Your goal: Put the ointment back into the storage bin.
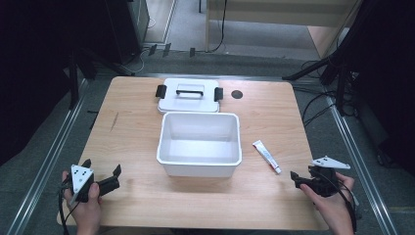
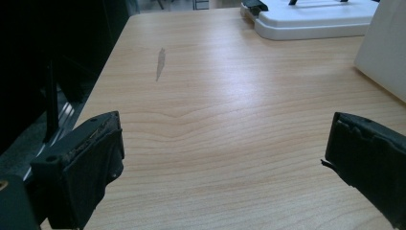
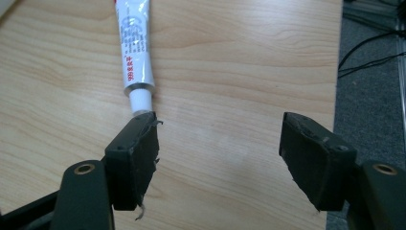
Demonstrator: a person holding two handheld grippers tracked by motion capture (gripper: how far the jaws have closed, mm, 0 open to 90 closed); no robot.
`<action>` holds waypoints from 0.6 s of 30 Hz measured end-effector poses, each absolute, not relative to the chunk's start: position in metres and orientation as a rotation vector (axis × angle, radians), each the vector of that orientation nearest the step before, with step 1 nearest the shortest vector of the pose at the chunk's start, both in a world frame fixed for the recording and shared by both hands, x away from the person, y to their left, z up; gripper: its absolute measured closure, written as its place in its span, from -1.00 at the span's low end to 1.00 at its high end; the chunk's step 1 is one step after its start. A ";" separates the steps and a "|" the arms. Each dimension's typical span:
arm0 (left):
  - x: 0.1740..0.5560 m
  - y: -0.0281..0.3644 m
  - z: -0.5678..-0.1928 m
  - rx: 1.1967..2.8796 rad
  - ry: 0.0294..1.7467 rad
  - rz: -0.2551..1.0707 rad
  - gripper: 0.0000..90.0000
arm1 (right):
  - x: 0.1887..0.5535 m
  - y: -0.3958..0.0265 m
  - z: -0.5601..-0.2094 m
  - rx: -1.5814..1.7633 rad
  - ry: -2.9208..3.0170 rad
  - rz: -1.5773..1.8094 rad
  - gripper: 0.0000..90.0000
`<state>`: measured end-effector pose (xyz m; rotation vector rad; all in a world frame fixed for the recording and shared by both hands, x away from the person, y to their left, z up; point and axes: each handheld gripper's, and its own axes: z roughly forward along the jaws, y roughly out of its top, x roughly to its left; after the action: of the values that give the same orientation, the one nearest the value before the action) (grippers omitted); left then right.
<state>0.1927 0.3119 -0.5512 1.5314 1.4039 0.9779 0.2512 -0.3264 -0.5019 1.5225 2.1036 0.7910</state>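
A white open bin (image 1: 198, 169) stands in the middle of the wooden table (image 1: 132, 132), with nothing in it. Its white lid (image 1: 189, 100) with black clips lies flat just behind it. Right of the bin lies a small white tube (image 1: 266, 156). My left gripper (image 1: 102, 167) is at the near left, open over bare wood (image 2: 225, 129). Over at the near right, my right gripper (image 1: 302, 174) is open too (image 3: 218, 122). In the right gripper view the tube (image 3: 135, 52) lies ahead, its cap end just past the left jaw's tip and outside the gap.
A dark round hole (image 1: 237, 94) sits in the tabletop right of the lid. In the left gripper view the lid (image 2: 311, 19) and the bin's wall (image 2: 385, 52) lie far ahead to the right. The table's right edge is close beside my right gripper. Cables lie on the floor there.
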 end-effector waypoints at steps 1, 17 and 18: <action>0.193 0.312 -0.551 1.528 1.403 0.978 -0.99 | 0.256 -0.323 -0.500 1.527 2.152 0.757 -0.34; 0.191 0.314 -0.551 1.514 1.400 0.957 -0.99 | 0.290 -0.292 -0.481 1.551 2.347 0.537 -0.34; 0.191 0.314 -0.551 1.515 1.399 0.958 -0.99 | 0.294 -0.289 -0.479 1.552 2.370 0.499 -0.34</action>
<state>0.1915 0.3139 -0.5514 1.5154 1.3992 0.9581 0.2936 -0.2893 -0.4790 1.5516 2.3704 0.4993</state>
